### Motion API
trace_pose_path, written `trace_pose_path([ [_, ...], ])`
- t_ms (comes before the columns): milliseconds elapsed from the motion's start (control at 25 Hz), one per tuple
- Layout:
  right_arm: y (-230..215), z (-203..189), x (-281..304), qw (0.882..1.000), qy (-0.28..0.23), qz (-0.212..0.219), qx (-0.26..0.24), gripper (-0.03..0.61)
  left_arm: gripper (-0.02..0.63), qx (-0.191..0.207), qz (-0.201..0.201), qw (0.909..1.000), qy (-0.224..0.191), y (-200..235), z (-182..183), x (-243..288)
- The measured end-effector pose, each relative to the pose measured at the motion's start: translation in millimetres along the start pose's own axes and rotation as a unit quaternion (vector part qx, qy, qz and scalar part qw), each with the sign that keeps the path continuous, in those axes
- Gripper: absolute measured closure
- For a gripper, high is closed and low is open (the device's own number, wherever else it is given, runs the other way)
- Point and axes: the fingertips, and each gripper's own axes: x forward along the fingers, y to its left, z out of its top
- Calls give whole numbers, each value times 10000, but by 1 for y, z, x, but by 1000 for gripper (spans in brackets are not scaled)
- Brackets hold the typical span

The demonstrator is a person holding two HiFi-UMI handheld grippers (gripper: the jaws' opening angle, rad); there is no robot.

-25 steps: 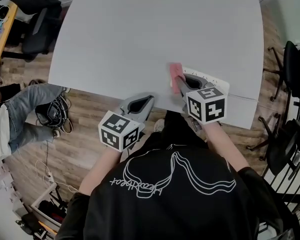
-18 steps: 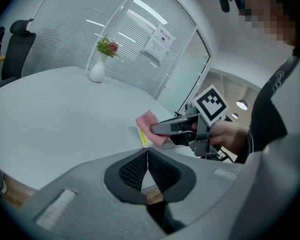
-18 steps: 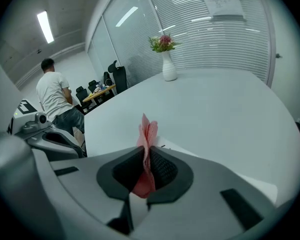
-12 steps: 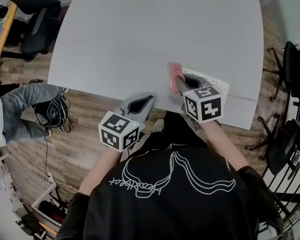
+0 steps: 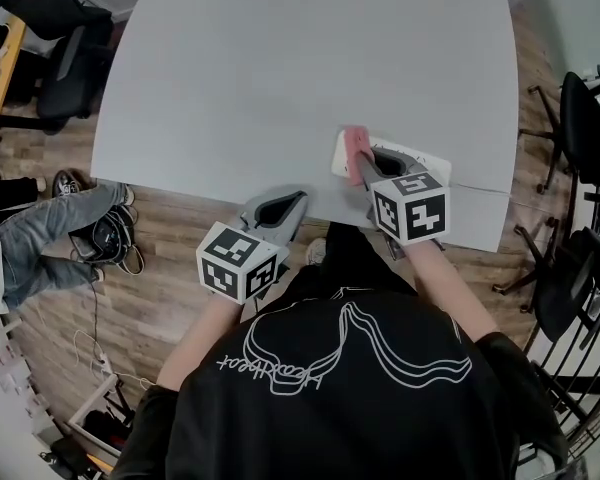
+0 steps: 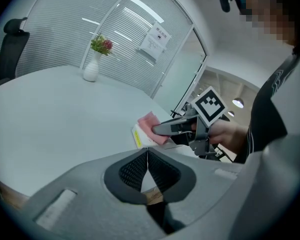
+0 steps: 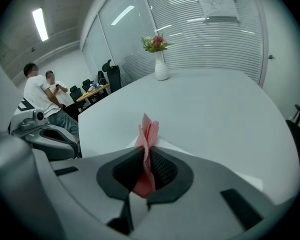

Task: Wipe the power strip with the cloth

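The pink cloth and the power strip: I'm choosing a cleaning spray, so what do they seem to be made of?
The cloth looks like thin, soft, matte fabric, perhaps nonwoven: it folds and crumples where the right gripper is shut on it. The power strip looks like hard, smooth white plastic, going by its straight edges and flat top; whether it is glossy or matte is too small to judge.

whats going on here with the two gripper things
A person is working at a grey table with a handheld gripper in each hand. The right gripper is shut on a pink cloth and holds it on one end of the white power strip. The left gripper is shut, empty, and sits at the table's near edge, off the strip.
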Motion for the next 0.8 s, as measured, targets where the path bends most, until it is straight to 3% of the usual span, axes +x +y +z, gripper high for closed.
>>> trace_pose_path([
  [800,-60,-30,-43,9967,-148,-591,535,540,600,328,-461,9982,182,-38,8,35],
])
